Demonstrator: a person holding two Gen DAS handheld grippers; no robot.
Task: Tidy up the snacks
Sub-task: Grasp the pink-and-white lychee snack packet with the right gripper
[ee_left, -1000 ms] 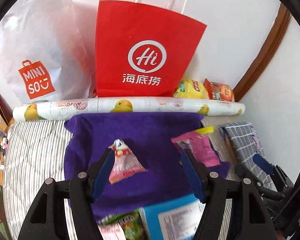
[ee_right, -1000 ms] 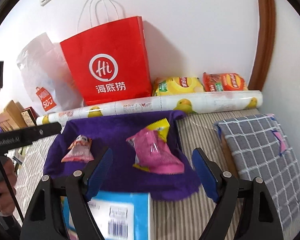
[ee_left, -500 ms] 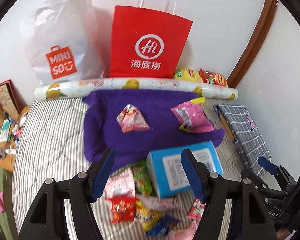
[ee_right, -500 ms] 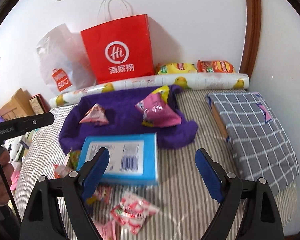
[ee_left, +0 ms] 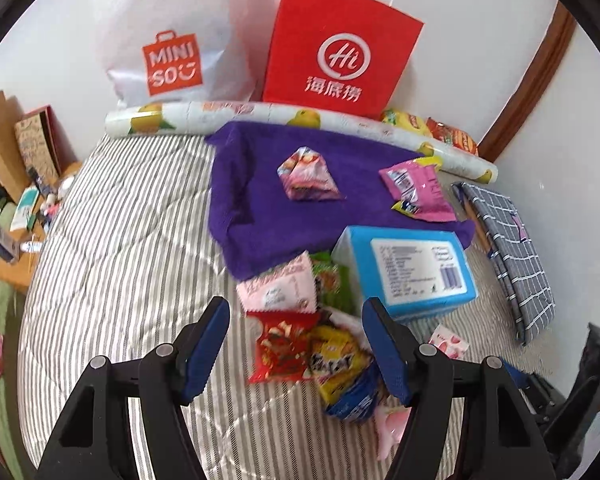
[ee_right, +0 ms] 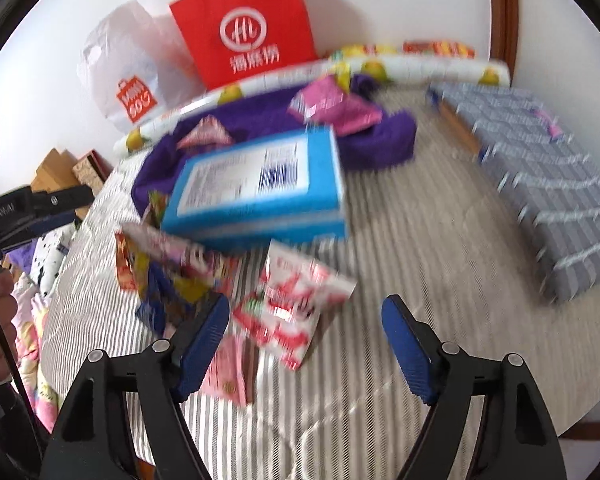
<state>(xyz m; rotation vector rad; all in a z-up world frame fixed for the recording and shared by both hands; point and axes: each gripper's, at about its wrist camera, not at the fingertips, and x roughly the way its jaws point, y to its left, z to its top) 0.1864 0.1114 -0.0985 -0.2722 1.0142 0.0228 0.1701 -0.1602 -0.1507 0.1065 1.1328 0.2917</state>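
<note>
A pile of small snack packets (ee_left: 300, 344) lies on the striped bed cover, with a red packet (ee_left: 282, 354) and a yellow one (ee_left: 334, 360) nearest. My left gripper (ee_left: 296, 316) is open and empty just above this pile. A blue box (ee_left: 410, 268) lies right of it, partly on a purple towel (ee_left: 260, 196). Two pink packets (ee_left: 308, 176) (ee_left: 418, 190) rest on the towel. My right gripper (ee_right: 306, 314) is open and empty over a red-and-white packet (ee_right: 296, 300). The right wrist view is blurred.
A red paper bag (ee_left: 338, 46) and a white plastic bag (ee_left: 172, 40) stand against the wall behind a rolled fruit-print sheet (ee_left: 284, 118). Two chip bags (ee_left: 432, 128) lie at the back right. A folded grey checked cloth (ee_left: 508, 248) lies right. Clutter sits off the bed's left edge.
Both grippers have pulled back from the purple towel toward the near side of the bed. The snack pile and blue box have come into view under them. Both stayed open.
</note>
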